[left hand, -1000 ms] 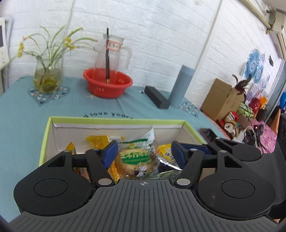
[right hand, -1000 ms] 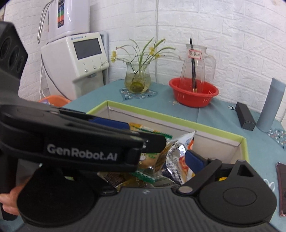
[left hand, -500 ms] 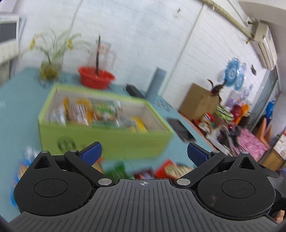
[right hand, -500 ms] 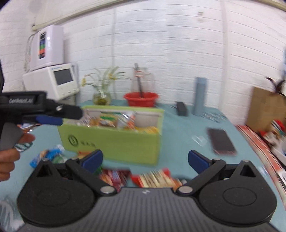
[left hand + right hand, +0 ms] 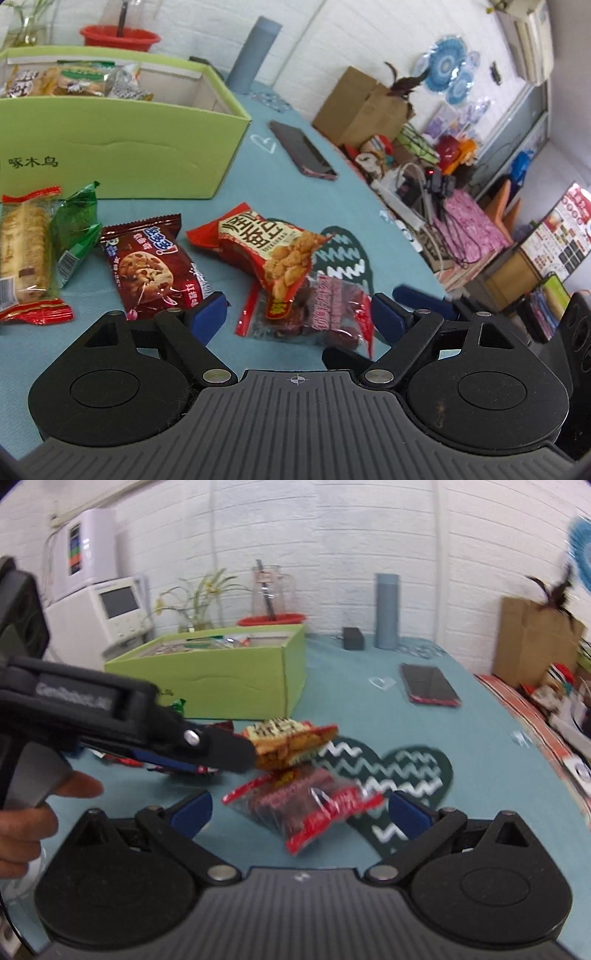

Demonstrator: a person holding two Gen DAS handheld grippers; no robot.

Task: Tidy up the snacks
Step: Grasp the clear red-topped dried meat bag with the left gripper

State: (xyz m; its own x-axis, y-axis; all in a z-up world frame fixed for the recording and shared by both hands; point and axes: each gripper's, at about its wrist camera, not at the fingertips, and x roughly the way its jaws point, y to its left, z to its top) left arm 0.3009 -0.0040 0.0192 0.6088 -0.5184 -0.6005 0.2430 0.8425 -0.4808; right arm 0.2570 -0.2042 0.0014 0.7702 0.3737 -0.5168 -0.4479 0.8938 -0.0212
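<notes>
Jaws of left hand-held gripper [image 5: 298, 313], just narrowed, and right hand-held gripper [image 5: 300, 810] are spread wide around the red date packet [image 5: 325, 314] at twelve o'clock.

A: What lies behind?

B: A white brick wall [image 5: 332, 535], with a white appliance [image 5: 114, 607] at its left and blue paper fans [image 5: 448, 59] farther right.

A: And the furniture?

B: A desk [image 5: 480, 746] under a teal cloth, a cardboard box [image 5: 364, 99] past its edge, and an air conditioner [image 5: 532, 33] mounted high.
</notes>
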